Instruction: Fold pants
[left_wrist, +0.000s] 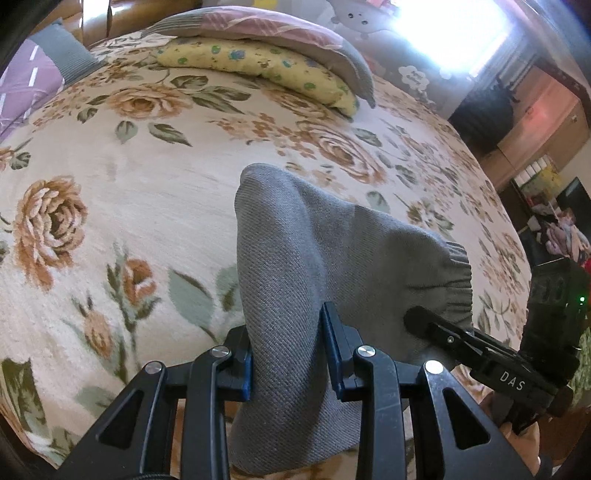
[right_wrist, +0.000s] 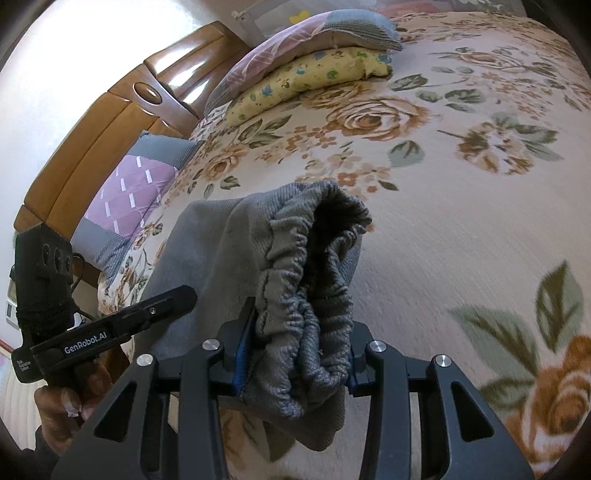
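Left claw and right claw, each clamped on grey pants above the bed; bunched waistband may slip, skewing the fold.

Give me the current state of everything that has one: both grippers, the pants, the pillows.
left gripper: shut on the pants, fingers pinching plain fabric.
right gripper: shut on the pants at the bunched elastic waistband.
grey pants: lifted off the bed, hanging from both grippers.
yellow pillow: lying on the bed, under the pink-grey pillow.
pink-grey pillow: resting on top of the yellow one.
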